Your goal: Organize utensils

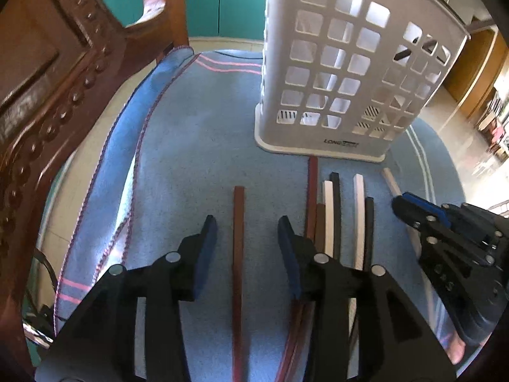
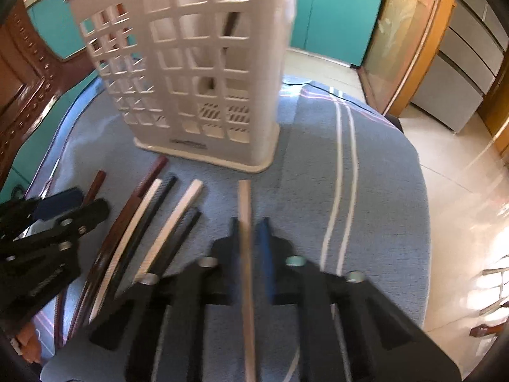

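A white slotted utensil holder (image 1: 350, 73) stands on a blue towel (image 1: 197, 133); it also shows in the right wrist view (image 2: 197, 73). My left gripper (image 1: 247, 226) is open, its jaws on either side of a brown chopstick (image 1: 238, 254) lying on the towel. Several brown, white and black chopsticks (image 1: 337, 216) lie side by side to its right. My right gripper (image 2: 249, 229) is shut on a pale chopstick (image 2: 246, 254), which points toward the holder. The right gripper also shows at the right of the left wrist view (image 1: 423, 213).
A carved dark wooden chair (image 1: 54, 95) stands at the left of the table. Teal cabinets (image 2: 334, 16) are behind. The towel's right edge (image 2: 420, 222) drops off to a tiled floor. A dark stick stands inside the holder (image 2: 232, 16).
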